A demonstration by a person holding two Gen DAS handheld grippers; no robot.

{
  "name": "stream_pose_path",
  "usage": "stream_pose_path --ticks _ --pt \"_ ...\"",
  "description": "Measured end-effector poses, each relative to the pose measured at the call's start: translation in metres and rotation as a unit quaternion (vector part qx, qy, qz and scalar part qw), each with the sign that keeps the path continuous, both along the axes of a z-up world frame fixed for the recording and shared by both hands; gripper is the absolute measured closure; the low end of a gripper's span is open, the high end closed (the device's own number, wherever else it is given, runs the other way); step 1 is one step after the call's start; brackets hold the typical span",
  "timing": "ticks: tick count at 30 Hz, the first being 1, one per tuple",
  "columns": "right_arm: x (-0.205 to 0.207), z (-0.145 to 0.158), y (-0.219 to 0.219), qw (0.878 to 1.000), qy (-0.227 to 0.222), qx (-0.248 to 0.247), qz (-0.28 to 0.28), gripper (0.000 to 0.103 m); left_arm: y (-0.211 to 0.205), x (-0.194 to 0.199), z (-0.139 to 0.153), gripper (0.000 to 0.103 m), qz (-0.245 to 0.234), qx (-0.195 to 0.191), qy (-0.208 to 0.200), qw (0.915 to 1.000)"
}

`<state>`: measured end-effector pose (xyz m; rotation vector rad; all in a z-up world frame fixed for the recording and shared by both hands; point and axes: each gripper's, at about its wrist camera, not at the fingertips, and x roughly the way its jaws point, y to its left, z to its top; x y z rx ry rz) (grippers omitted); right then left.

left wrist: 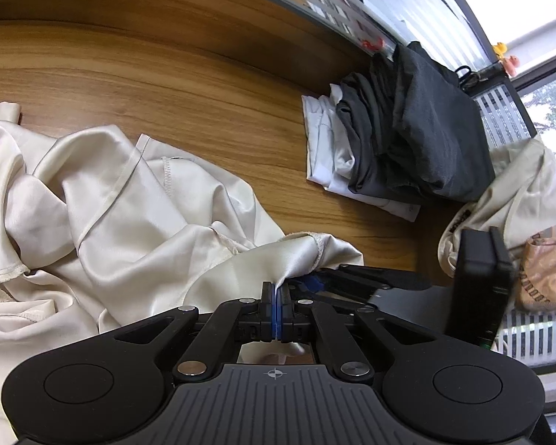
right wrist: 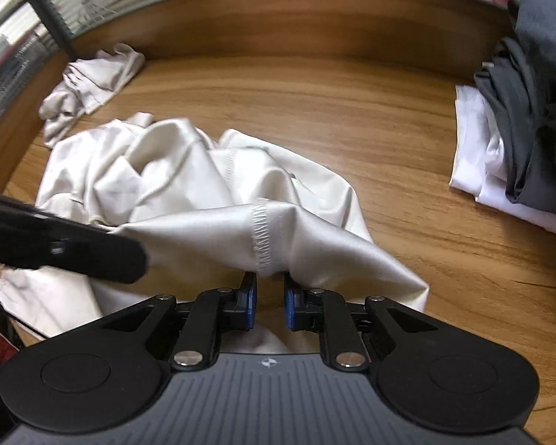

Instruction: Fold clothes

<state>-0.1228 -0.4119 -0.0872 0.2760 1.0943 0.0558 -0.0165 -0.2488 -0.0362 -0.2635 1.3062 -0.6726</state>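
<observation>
On the wooden table [left wrist: 174, 74], a shiny cream shirt [left wrist: 103, 200] is lying in a crumpled heap. The left gripper [left wrist: 277, 293] is pinching its edge tight, while the right gripper [right wrist: 270, 289] is sitting with fingers apart around a stitched fold. Folded dark and white clothes [left wrist: 400, 137] are sitting well apart.

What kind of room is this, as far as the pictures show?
Probably an office or lab corner used for laundry work: a wooden table with a raised edge, frosted-stripe glass partitions, and a stack of folded grey and white clothes beside a crumpled cream satin garment.
</observation>
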Motion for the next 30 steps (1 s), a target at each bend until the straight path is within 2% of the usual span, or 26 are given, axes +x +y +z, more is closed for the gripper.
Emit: stream_pose_path --ticks 7,15,16,18,20,23,30 --pt "0.02 -0.029 -0.006 1.0 0.029 0.004 -0.008 0.084 -0.005 0.015 -0.012 0.1 0.005 0.019 0.0 0.9998" --pt "0.034 -0.051 -0.007 0.999 0.045 -0.001 0.001 0.085 -0.014 0.031 -0.025 0.1 -0.008 0.052 -0.018 0.9985" --pt "0.035 -0.053 -0.008 0.999 0.045 0.0 0.001 0.086 -0.015 0.033 -0.027 0.1 -0.009 0.055 -0.02 0.9983" --pt "0.035 -0.053 -0.008 0.999 0.042 -0.002 0.003 0.095 -0.015 0.035 -0.029 0.1 -0.009 0.059 -0.024 0.9979" --pt "0.033 -0.048 -0.009 0.999 0.037 0.004 0.006 0.1 -0.014 0.037 -0.029 0.1 -0.008 0.06 -0.027 0.9978" --pt "0.027 -0.031 -0.013 0.999 0.024 0.019 0.01 0.1 -0.013 0.038 -0.025 0.1 -0.008 0.059 -0.038 0.9975" --pt "0.002 0.028 -0.024 0.998 -0.015 0.055 0.022 0.101 -0.014 0.026 0.001 0.096 -0.027 0.051 -0.075 0.9955"
